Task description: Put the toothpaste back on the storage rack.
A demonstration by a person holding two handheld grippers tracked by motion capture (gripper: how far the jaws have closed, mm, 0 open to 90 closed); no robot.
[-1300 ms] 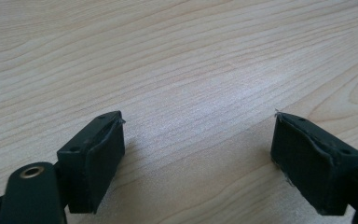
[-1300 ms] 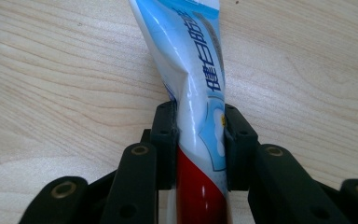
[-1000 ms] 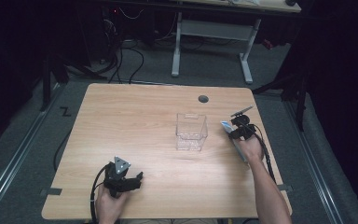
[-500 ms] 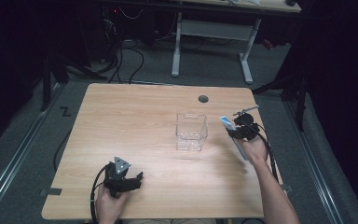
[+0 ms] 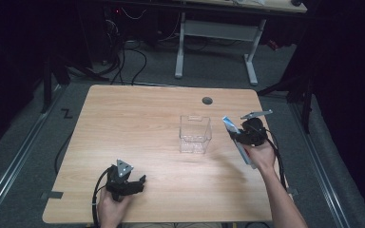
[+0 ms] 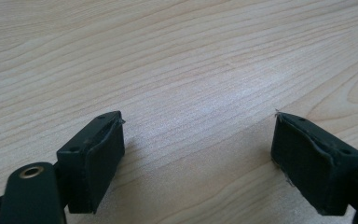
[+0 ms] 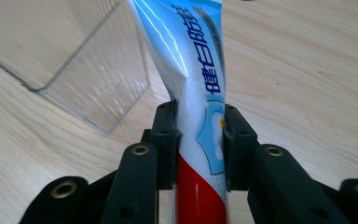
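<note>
the right tool [image 5: 237, 136], clamped on a toothpaste tube [image 5: 232, 130], has lifted it off the table [image 5: 138, 118] and carried it closer to the clear box [image 5: 195, 134] over the last second, likely ahead of dropping it in. the tube hangs just right of the box. the left tool [image 5: 138, 183] rests open and empty near the front edge.

Pale wood, clear plastic and a glossy tube

The worktop [image 5: 138, 123] is light wood grain with a smooth, faintly sheened finish. The box [image 5: 195, 134] is clear, shiny hard plastic. The toothpaste tube [image 7: 193, 84] is glossy printed plastic, creased where the right tool [image 7: 199, 140] pinches it; the left tool [image 6: 198, 163] has matt black, slightly rough pads.
</note>
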